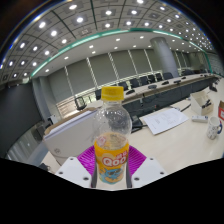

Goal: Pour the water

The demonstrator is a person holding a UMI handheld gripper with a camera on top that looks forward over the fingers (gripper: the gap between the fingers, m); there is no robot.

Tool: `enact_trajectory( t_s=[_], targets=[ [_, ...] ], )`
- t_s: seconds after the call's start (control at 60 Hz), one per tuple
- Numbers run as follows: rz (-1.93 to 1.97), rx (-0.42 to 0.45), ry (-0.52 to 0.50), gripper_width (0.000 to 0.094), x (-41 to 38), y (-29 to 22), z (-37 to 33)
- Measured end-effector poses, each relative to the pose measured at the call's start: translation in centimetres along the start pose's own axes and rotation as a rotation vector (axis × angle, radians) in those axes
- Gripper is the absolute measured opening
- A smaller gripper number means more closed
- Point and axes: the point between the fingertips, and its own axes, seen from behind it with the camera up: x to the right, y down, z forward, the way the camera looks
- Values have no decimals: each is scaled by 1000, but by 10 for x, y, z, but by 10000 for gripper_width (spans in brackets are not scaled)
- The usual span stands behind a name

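A clear plastic bottle (112, 135) with a yellow cap and a yellow-orange label stands upright between my gripper's (112, 164) fingers. Both magenta pads (88, 159) press against its labelled lower body, one on each side. The bottle seems lifted off the white table (170, 150), with its base hidden between the fingers. The gripper is shut on the bottle. No cup or other vessel for water shows in view.
Papers (165, 120) lie on the table to the right of the bottle. A grey chair back (68, 135) stands to the left. Beyond are rows of desks with monitors (145, 82), windows and a ceiling with many lights.
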Motion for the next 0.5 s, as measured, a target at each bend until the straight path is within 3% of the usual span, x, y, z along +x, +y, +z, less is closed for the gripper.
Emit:
enact_trajectory(
  t_s=[0.317, 0.5],
  targets=[
    [711, 105, -227, 395, 98, -119, -46],
    [1161, 100, -365, 394, 188, -156, -53]
  ],
)
